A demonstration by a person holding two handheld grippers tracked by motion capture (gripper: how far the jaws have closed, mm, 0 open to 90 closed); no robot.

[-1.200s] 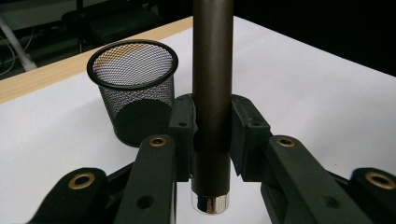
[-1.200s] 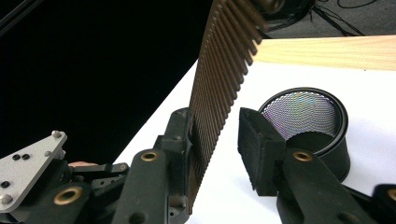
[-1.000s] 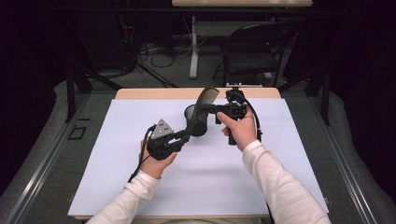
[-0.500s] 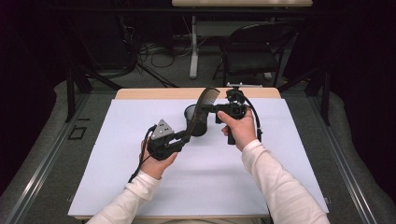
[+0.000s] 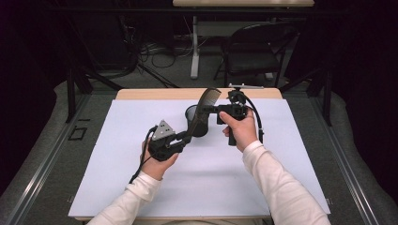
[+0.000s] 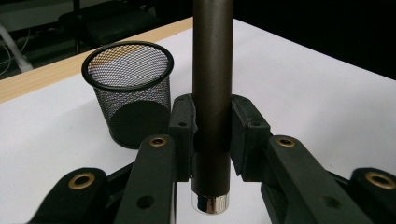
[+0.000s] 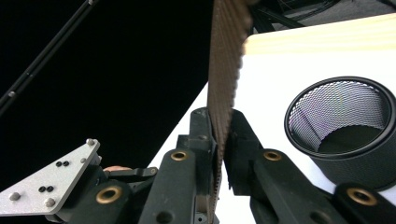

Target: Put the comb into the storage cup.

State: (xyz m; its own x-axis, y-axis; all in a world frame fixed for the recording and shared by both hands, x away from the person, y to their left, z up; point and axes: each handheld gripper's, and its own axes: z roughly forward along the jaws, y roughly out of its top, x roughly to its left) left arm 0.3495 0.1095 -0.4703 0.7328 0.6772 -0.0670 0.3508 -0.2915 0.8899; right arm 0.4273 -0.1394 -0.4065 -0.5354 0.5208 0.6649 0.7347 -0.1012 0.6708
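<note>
I see a dark brown comb (image 5: pixel 202 112) off the bench, slanting up from lower left to upper right above the black mesh cup (image 5: pixel 196 121). Its round handle (image 6: pixel 212 93) ends in a shiny silver cap; its toothed blade (image 7: pixel 225 65) stands edge-on.

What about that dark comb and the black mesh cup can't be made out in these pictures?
- Dark long-handled comb: its toothed head leaves the left gripper view's top edge.
- Comb handle: hidden below the jaws in the right gripper view.
- Black wire-mesh cup: high view, comb covers part; contents too small to tell.
</note>
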